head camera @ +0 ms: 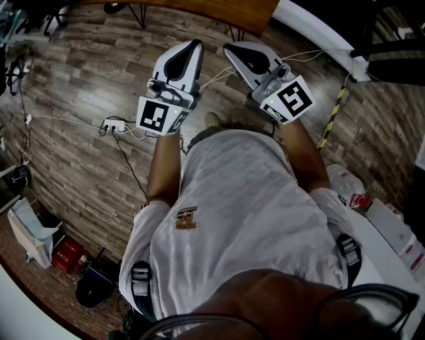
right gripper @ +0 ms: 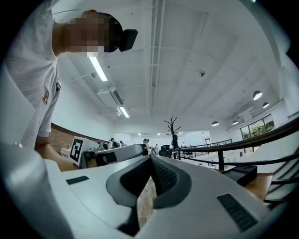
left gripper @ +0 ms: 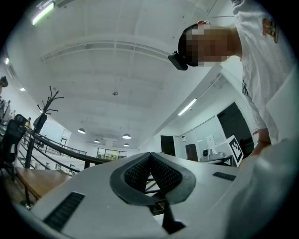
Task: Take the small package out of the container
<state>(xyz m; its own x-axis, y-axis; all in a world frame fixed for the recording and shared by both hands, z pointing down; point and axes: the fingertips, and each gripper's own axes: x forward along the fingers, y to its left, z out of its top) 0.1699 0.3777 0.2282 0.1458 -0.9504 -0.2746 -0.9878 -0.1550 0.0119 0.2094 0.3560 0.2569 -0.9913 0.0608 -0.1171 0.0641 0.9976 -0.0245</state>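
Neither a container nor a small package can be made out in any view. In the head view I hold both grippers side by side in front of my white shirt, over the wooden floor. My left gripper [head camera: 192, 45] is shut with nothing between its jaws, and its own view [left gripper: 150, 156] looks up at a white ceiling. My right gripper [head camera: 229, 48] is shut and empty too, its pads meeting in its own view [right gripper: 151, 159]. Each gripper's marker cube shows in the other's view: the right one's [left gripper: 236, 148] and the left one's [right gripper: 77, 150].
A power strip [head camera: 113, 125] with cables lies on the floor at left. A wooden table edge [head camera: 199, 13] crosses the top. At right, a white table [head camera: 392, 265] carries boxes [head camera: 393, 227] and a plastic-wrapped item [head camera: 346, 184]. A striped pole [head camera: 334, 113] leans nearby.
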